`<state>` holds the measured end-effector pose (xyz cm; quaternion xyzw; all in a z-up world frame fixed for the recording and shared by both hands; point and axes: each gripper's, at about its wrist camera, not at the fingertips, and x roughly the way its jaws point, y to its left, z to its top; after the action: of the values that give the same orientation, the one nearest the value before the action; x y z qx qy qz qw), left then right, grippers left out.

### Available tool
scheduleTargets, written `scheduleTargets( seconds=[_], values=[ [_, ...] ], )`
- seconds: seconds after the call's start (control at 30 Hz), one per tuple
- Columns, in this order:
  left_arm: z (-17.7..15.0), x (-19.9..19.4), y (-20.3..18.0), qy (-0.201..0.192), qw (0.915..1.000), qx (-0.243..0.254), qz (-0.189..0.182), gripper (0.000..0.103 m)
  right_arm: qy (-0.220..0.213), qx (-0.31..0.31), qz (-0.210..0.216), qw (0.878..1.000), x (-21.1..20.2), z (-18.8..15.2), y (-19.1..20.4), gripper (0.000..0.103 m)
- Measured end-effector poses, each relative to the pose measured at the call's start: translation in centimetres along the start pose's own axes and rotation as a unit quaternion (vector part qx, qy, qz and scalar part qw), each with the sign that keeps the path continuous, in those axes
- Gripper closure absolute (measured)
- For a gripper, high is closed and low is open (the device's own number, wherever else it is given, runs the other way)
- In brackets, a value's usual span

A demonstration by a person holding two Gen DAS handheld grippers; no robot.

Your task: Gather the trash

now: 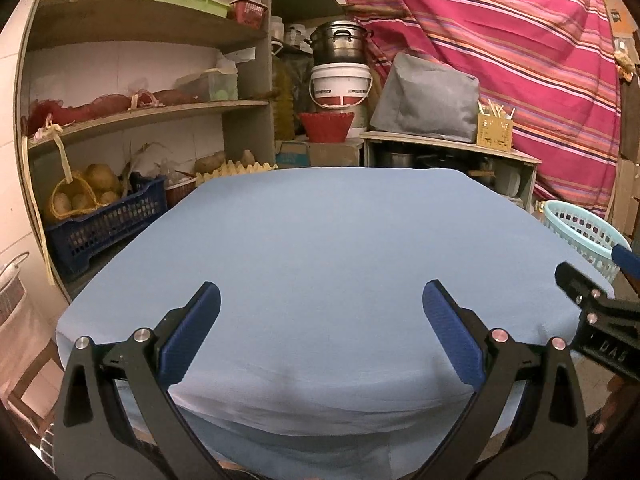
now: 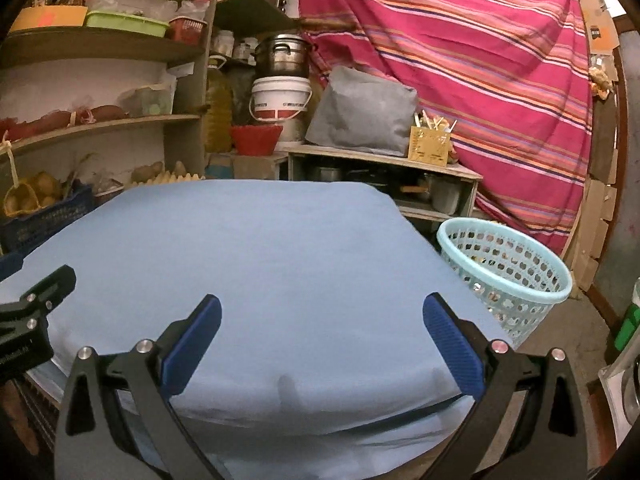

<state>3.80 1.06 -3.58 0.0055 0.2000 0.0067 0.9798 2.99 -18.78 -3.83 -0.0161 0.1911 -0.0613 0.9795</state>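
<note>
Left wrist view: left gripper (image 1: 320, 322) released, empty, at the near edge of blue-clothed tabletop (image 1: 320, 232). Right gripper (image 2: 320, 324) likewise released. No trash visible on top. Perforated basket (image 2: 505, 278) off the right edge, probably the collection bin.

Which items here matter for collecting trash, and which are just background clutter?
Job: light blue perforated basket beside the table; blue-covered table, no trash visible on it; left gripper and right gripper, both open, holding nothing.

Clutter: shelves, potatoes, white bucket, striped cloth.
</note>
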Motion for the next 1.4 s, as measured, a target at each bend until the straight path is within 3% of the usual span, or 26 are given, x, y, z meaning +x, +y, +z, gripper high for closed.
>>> scheduleTargets(
  seconds=[0.37,1.4],
  values=[
    [0.07,0.36,0.06,0.005,1.0,-0.001,0.003,0.005,0.008,0.009,0.023,1.0,0.37,0.07,-0.21,0.005],
    [0.26,0.24,0.06,0.0,1.0,0.003,0.008,0.005,0.009,0.009,0.023,1.0,0.29,0.4,-0.41,0.005]
  ],
)
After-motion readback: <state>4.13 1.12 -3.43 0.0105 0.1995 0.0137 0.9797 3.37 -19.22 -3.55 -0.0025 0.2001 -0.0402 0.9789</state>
